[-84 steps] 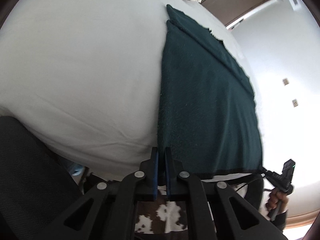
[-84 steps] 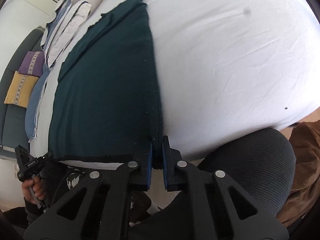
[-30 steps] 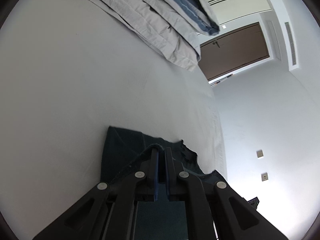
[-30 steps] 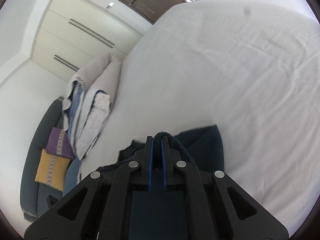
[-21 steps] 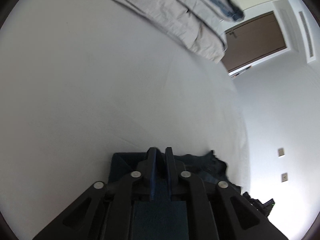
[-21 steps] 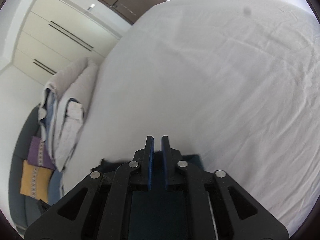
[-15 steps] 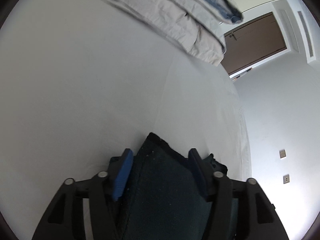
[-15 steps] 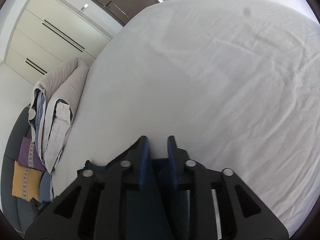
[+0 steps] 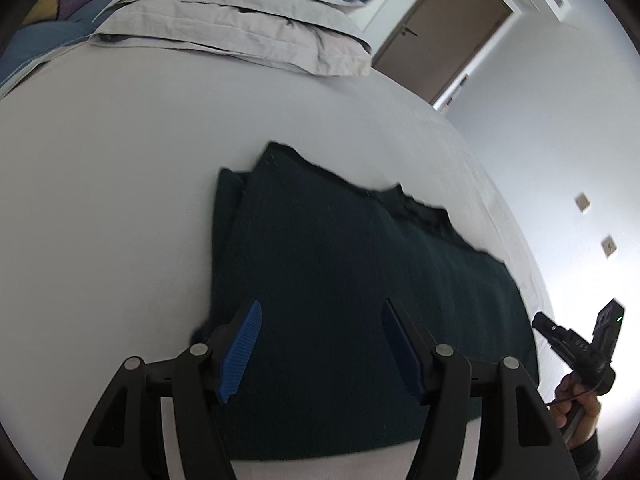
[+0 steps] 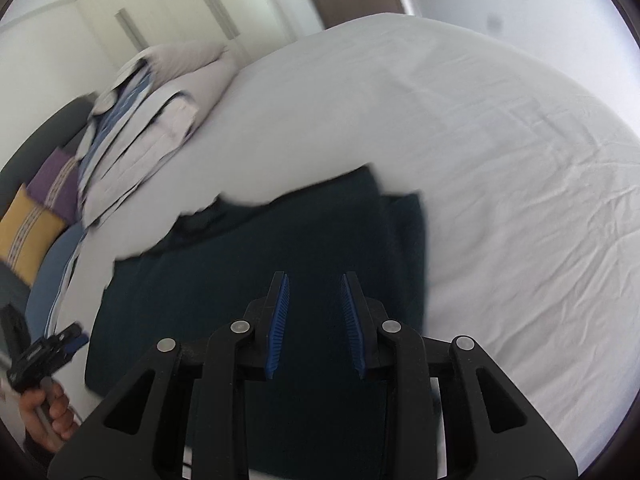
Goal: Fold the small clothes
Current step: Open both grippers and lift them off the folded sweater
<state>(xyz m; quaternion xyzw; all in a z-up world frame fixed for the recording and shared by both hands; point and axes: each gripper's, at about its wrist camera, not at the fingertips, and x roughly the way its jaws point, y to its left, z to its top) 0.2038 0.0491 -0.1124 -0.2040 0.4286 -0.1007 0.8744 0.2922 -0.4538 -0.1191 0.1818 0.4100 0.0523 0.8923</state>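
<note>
A dark green knitted garment lies folded over on itself on the white bed; it also shows in the right wrist view. My left gripper is open and empty above the garment's near left part. My right gripper is open and empty above the garment's near right part. Each hand-held gripper shows in the other's view: the right gripper at the garment's right end, the left gripper at its left end.
A stack of folded grey and blue bedding lies at the far side of the bed, also in the right wrist view. Yellow and purple cushions sit on a dark sofa at the left. A brown door is beyond.
Both grippers carried the garment's near edge forward over its far part, then opened and let it go. They have pulled back, and the garment lies folded in half.
</note>
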